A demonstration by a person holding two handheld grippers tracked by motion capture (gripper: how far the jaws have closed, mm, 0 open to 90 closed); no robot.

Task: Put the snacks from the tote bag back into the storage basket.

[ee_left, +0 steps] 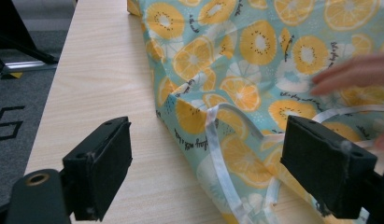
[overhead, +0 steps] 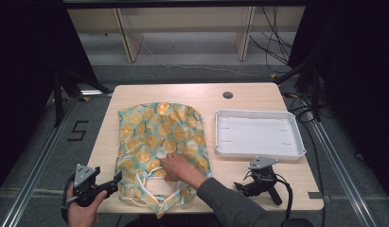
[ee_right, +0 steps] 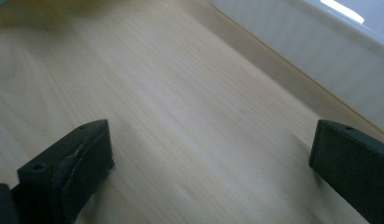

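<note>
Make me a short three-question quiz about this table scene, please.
1. True or false: the right gripper lies set down on the wooden table.
2. What does the person's bare right hand rest on?
3. The left gripper is: A open, B shut on the white ribbon strap.

Key: 1 true. 2 the teal fabric bag with orange citrus slices. 3 A. The white plastic tray is empty.
</note>
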